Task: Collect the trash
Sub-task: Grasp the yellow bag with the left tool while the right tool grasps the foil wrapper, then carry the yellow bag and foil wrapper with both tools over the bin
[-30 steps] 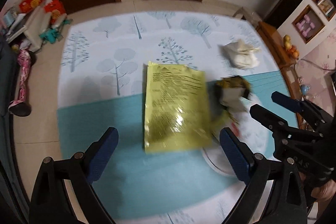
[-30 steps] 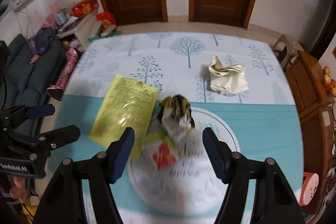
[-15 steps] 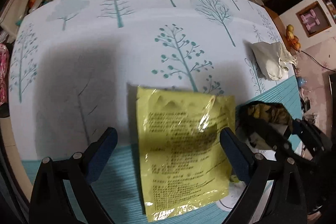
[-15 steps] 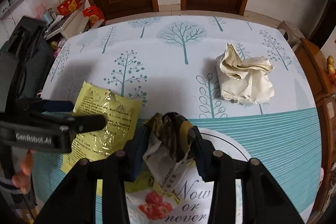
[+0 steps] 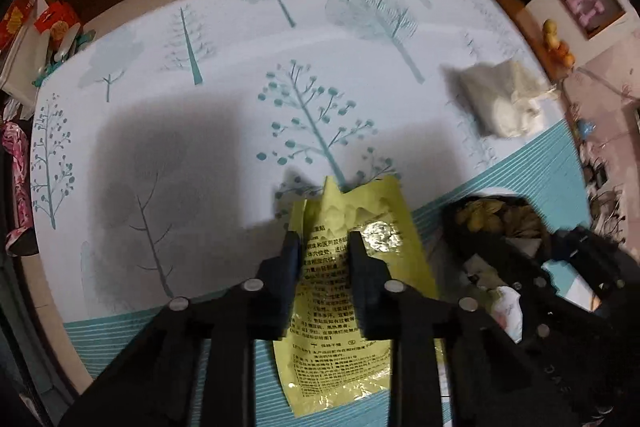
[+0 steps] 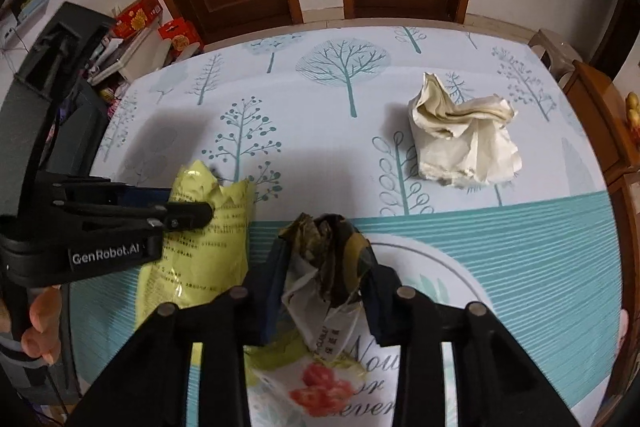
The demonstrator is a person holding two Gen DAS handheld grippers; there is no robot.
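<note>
A yellow foil packet (image 5: 372, 223) lies on the tree-print mat (image 5: 200, 155). My left gripper (image 5: 324, 255) points down at it. Its jaws are closing and pinch the packet's upper part, which buckles up between the pads. The right wrist view shows the same grip from the side, with the left gripper (image 6: 188, 207) on the packet (image 6: 212, 255). My right gripper (image 6: 326, 271) is closing on a crumpled dark brown and yellow wrapper (image 6: 336, 247), and both pads press its sides. In the left wrist view this wrapper (image 5: 496, 215) lies right of the packet.
A crumpled white paper wad (image 6: 464, 143) lies on the mat at the far right. A white wrapper with a red print (image 6: 320, 383) sits below the right gripper. A hand (image 6: 40, 327) holds the left tool. A wooden cabinet (image 6: 600, 115) borders the mat's right edge.
My left gripper came down over the yellow packet and closed from wide open onto it, folding it up. My right gripper dropped around the crumpled wrapper and closed on it.
</note>
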